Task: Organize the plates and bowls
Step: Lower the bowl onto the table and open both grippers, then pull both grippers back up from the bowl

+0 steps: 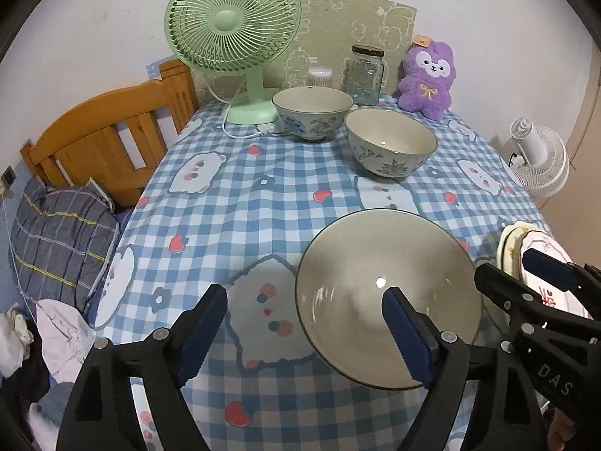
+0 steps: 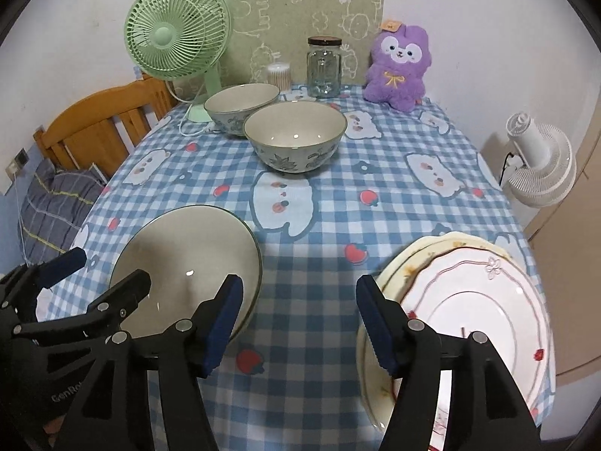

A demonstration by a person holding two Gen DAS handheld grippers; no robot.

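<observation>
Three bowls sit on my table with the blue checked cloth [image 2: 394,218]. The near bowl [image 1: 387,293] is wide and grey-green inside, and it stands close to my left gripper [image 1: 304,323]. That gripper is wide open and holds nothing. One of its blue fingertips [image 1: 403,330] shows in front of the bowl's inside, but I cannot tell if it touches the bowl. The other fingertip is out over the cloth, apart from the bowl.

My right gripper [image 2: 300,319] is wide open too, with nothing in it. It hangs over the cloth, between the near bowl and the stack of plates [image 2: 469,300]. The plates lie on top of each other at the near right edge of the table (the top one is white with a thin red line and little red fruit). One right finger shows in front of the plates' left rim.

Two more bowls stand farther back. The flower bowl [image 2: 295,135] is in the middle, and the back bowl [image 2: 242,107] is just behind it, close by the green fan [image 2: 176,26]. A glass jar [image 2: 323,67] and a purple plush toy [image 2: 398,67] stand by the wall.
</observation>
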